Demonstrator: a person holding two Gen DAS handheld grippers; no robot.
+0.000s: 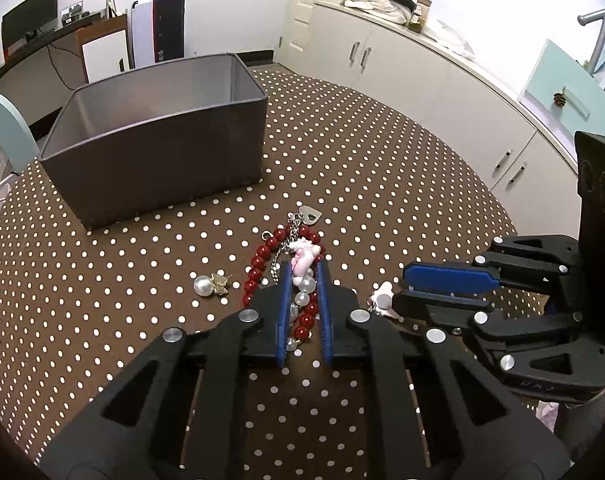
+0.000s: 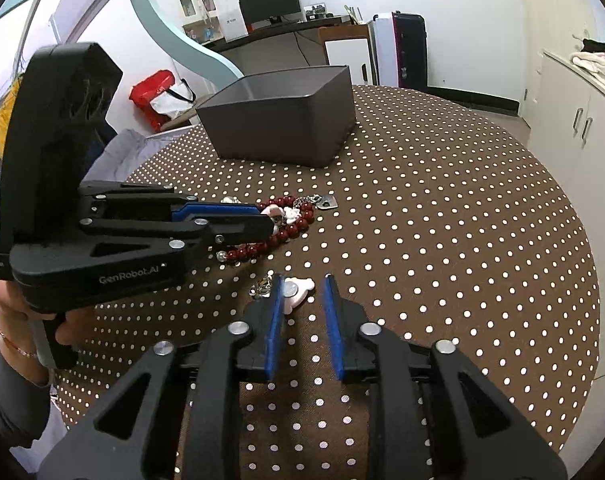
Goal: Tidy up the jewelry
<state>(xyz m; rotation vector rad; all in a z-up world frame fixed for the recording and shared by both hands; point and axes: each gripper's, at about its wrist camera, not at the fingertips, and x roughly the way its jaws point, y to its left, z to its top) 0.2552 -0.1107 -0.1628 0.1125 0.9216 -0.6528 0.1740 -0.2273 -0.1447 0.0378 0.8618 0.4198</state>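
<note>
1. The left gripper (image 1: 304, 276) is down on the jewelry pile, its 2 blue pads either side of the red bead bracelet (image 1: 258, 268), a strand of clear white beads (image 1: 302, 300) and a pink-and-white charm (image 1: 304, 258). The pads look nearly together and seem to be pinching that bundle, though I can't tell how firm the contact is.
2. The right gripper (image 2: 302, 292) has its jaws apart, not clamped on anything. A small pink-and-white charm with a round silver disc (image 2: 292, 292) lies on the cloth between the tips, right against the left pad.
3. A silver heart tag on a chain (image 1: 308, 214) sits at the far end of the pile.
4. A big pearl earring with a gold ornament (image 1: 210, 285) lies by itself to the left of the red beads.
5. The dark grey rectangular bin (image 1: 154, 160) stands open at the far side of the brown polka-dot tablecloth (image 1: 382, 184), well apart from the jewelry. I can't see into it from here.
</note>
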